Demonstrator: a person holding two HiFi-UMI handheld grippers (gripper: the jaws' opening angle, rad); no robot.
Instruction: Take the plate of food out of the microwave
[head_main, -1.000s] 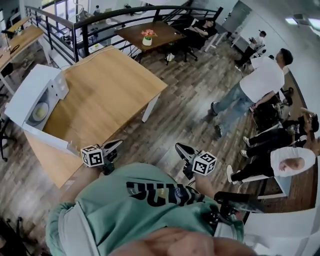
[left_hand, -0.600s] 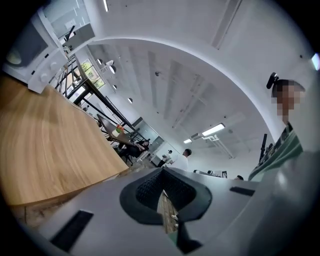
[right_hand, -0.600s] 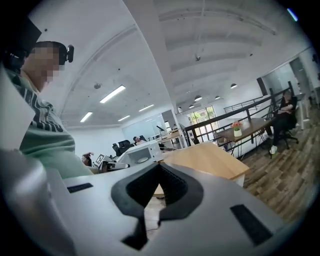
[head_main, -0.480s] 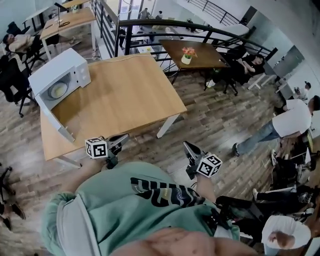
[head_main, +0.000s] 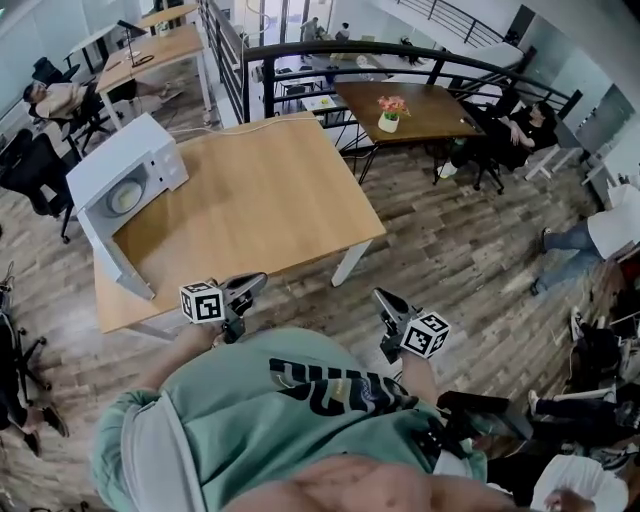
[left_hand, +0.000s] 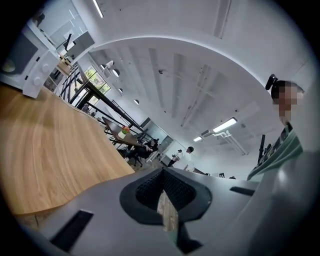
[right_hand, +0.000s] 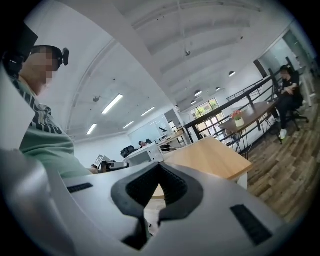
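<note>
Held near the waist, short of the table edge: left gripper (head_main: 250, 283) and right gripper (head_main: 385, 297), jaws clenched, empty, probably in approach. Far across the light wooden surface (head_main: 260, 190), the white box microwave (head_main: 120, 160) stood with its door open, the round pale plate of food (head_main: 126, 197) inside, not yet reached.

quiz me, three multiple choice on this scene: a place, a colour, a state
1. Where on the wooden table, in the head view, is the microwave?
A. left end
B. middle
C. right end
2. Its colour?
A. black
B. red
C. white
3. Its door?
A. shut
B. open
C. missing
Answers: 1 A, it stands at that table's left end; 2 C, its casing is white; 3 B, the door swings out and the plate shows inside.
</note>
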